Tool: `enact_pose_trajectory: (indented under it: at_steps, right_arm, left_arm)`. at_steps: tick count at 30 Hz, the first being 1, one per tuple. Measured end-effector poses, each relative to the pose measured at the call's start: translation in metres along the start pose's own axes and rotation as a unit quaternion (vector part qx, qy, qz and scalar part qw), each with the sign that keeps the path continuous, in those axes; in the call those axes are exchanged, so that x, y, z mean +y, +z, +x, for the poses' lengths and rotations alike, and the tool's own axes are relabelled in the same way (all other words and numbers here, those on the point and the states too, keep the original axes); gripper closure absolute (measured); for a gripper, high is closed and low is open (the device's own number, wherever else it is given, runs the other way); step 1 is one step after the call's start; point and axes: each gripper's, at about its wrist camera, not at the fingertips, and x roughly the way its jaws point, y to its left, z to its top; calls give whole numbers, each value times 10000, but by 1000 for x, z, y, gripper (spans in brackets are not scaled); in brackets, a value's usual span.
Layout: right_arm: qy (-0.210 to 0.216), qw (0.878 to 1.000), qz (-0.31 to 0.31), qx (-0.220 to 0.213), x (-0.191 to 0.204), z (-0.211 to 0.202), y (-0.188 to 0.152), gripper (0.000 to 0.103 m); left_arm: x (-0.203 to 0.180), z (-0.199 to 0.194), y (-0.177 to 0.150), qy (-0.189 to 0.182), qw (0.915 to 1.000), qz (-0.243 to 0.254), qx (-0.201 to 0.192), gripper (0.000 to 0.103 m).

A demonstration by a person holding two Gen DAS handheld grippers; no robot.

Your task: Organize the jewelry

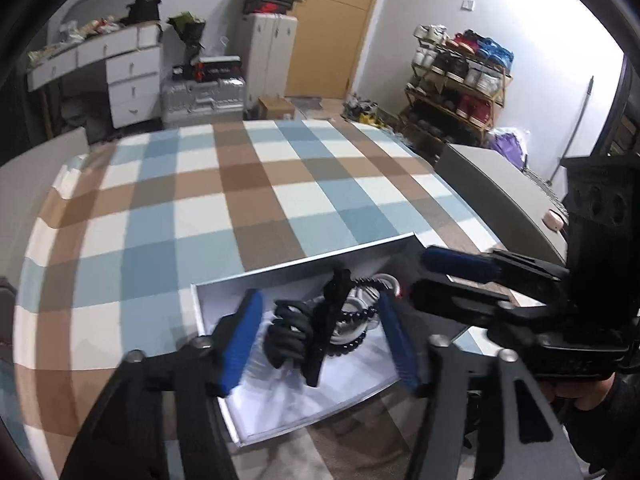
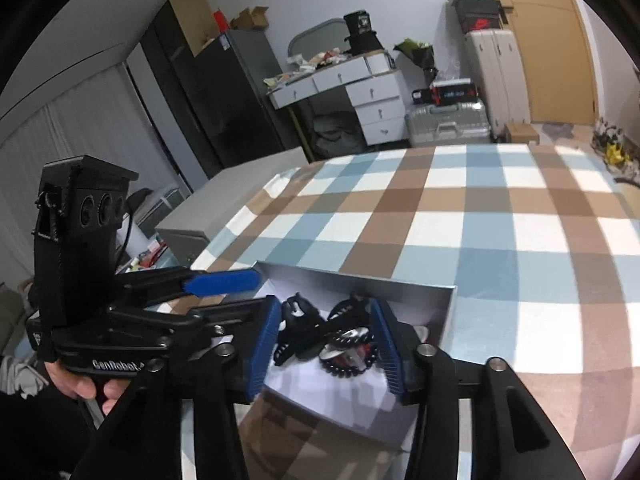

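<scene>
Nearby, both claws spread wide over box [image 1: 224, 412] holding black bracelets [image 1: 292, 336].

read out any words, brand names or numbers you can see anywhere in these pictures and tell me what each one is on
"GenRobot": white lettering on the side of the left gripper body, right wrist view; whatever follows is cut off by the right gripper.
Black and red box on the silver suitcase: printing too blurred to read.
Red mark on the black shoebox: a logo, no readable words.
Nothing readable on the white tray or the jewelry.
</scene>
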Motion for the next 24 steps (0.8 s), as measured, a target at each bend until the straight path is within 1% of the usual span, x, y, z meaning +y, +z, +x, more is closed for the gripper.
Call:
enact_pose_trajectory:
  at_steps: [3,9,14,16,18,23,24]
  right_arm:
    - [-76,9998,-22,-175,2,-15,0,40]
    - [-181,9992,-64,-349,10,-38,-1,31]
    - [-221,9985,-206,-466,22,-56,-3,26]
    - [-237,9981,-238,-514,26,-63,-4,24]
    - [-251,9978,-255,-558,29,-67,-5,22]
    - [-270,9969,-313,-673,38,-82,-8,19]
    - [-274,9967,-333,-693,39,-85,-9,18]
  left_arm:
    - [0,-6,0,39,10000,-14,-73,44]
    - [-9,-16,-3,286,9995,65,-126,43]
    - [-13,-27,-8,334,9992,24,-211,41]
    - [-15,-32,-10,405,9989,9,-254,34]
    - [-17,-37,-12,457,9985,1,-318,30]
    - [-19,-49,-15,685,9965,-44,-470,29]
    - [-19,-52,-16,705,9962,-75,-497,27]
